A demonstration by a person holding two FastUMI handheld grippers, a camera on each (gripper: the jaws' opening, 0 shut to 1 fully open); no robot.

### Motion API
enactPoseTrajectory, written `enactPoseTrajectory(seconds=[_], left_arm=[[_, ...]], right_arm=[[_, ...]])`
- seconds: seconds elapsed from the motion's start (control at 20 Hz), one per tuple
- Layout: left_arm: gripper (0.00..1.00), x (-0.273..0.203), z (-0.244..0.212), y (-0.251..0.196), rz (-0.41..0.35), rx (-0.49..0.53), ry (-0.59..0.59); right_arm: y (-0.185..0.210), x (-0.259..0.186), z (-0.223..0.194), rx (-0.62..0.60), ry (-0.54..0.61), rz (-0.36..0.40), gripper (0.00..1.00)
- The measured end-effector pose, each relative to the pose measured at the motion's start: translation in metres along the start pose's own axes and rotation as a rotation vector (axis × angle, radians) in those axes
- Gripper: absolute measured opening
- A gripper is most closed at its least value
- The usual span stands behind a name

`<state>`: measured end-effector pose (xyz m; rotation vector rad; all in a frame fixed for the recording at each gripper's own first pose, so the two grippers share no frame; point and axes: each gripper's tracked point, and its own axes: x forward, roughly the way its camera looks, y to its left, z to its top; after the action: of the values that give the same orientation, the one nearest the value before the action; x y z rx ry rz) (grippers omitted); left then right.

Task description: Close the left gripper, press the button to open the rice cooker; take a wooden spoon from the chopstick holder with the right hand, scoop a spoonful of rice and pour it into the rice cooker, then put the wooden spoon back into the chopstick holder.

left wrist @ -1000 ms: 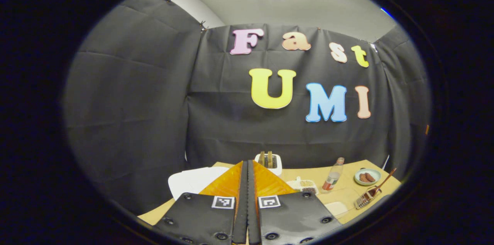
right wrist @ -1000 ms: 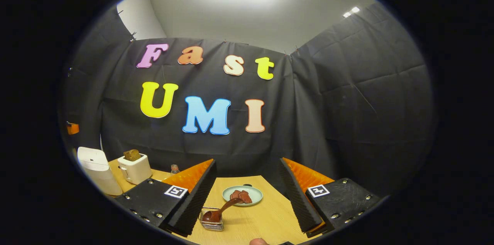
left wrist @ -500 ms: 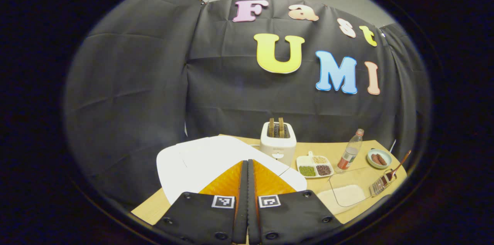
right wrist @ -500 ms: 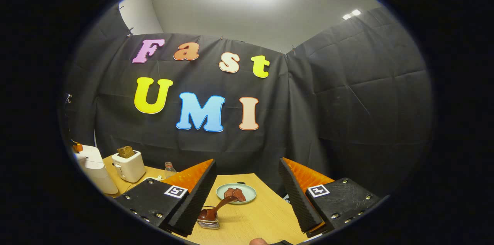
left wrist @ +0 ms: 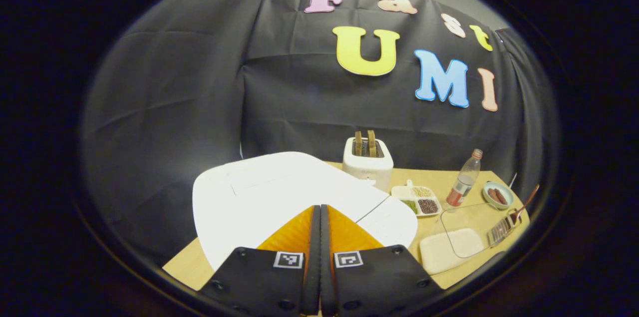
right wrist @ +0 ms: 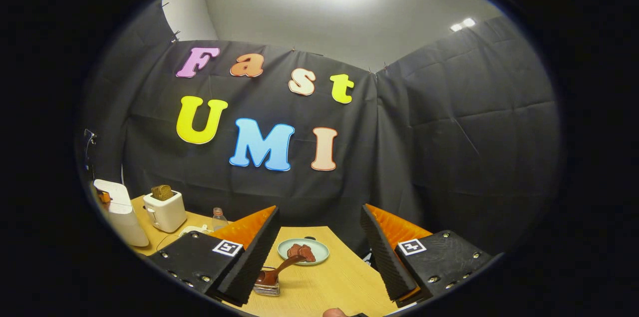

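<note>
The white rice cooker [left wrist: 279,192] stands with its lid down right before my left gripper [left wrist: 320,212], which is shut with nothing in it and hangs just above the lid's near part. I cannot make out the button. A clear box of rice [left wrist: 452,252] lies to the right. A wire chopstick holder [left wrist: 501,229] holds the wooden spoon [left wrist: 526,202] at the far right. In the right gripper view my right gripper [right wrist: 319,227] stands open above the table, with the chopstick holder [right wrist: 267,284] and wooden spoon [right wrist: 279,269] just past its left finger. The rice cooker [right wrist: 120,212] sits far left.
A white toaster [left wrist: 368,159] with bread stands behind the cooker. A divided dish of beans [left wrist: 417,200], a small bottle [left wrist: 464,184] and a green plate of sausages [left wrist: 495,194] line the wooden table [left wrist: 479,217]. The plate [right wrist: 303,249] lies ahead of my right gripper.
My left gripper has tipped down and come closer to the rice cooker, whose lid now looms large. The right gripper has barely shifted and stays open.
</note>
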<state>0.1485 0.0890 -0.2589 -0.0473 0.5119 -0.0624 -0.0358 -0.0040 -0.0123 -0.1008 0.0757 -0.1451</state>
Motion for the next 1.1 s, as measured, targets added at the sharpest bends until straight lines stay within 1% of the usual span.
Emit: enactPoseTrajectory(seconds=[0.05,0.1,0.15,0.2,0.35,0.6,0.7,0.8,1.0,1.1], left_arm=[[0.07,-0.002,-0.002,0.0,-0.002,-0.023,0.01],[0.09,-0.001,-0.001,0.002,-0.006,-0.048,0.003],[0.09,-0.001,-0.003,0.003,-0.009,-0.072,0.021],[0.09,-0.001,0.0,0.003,-0.01,-0.076,0.009],[0.09,-0.004,0.009,0.004,0.01,-0.032,-0.005],[0.09,-0.019,0.058,0.01,0.057,0.048,-0.11],[0.07,-0.03,0.086,0.016,0.083,0.053,-0.162],[0.09,-0.046,0.115,0.02,0.109,0.056,-0.226],[0.1,-0.086,0.153,0.01,0.099,0.054,-0.323],[0.1,-0.111,0.169,-0.003,0.075,0.044,-0.367]], right_arm=[[0.0,0.0,0.0,0.001,0.001,0.002,0.97],[0.001,0.001,0.001,0.006,0.0,0.004,0.97],[0.002,0.001,0.0,0.012,0.0,0.009,0.97],[0.002,0.001,0.001,0.015,-0.004,0.011,0.97],[0.0,0.001,0.002,0.02,-0.011,0.016,0.97],[-0.006,0.003,0.0,0.04,-0.014,0.02,0.97],[-0.009,0.004,0.001,0.042,-0.017,0.024,0.97],[-0.008,0.007,0.0,0.055,-0.017,0.034,0.97],[-0.01,0.014,-0.004,0.086,-0.006,0.048,0.97],[-0.008,0.018,-0.005,0.097,-0.006,0.058,0.97]])
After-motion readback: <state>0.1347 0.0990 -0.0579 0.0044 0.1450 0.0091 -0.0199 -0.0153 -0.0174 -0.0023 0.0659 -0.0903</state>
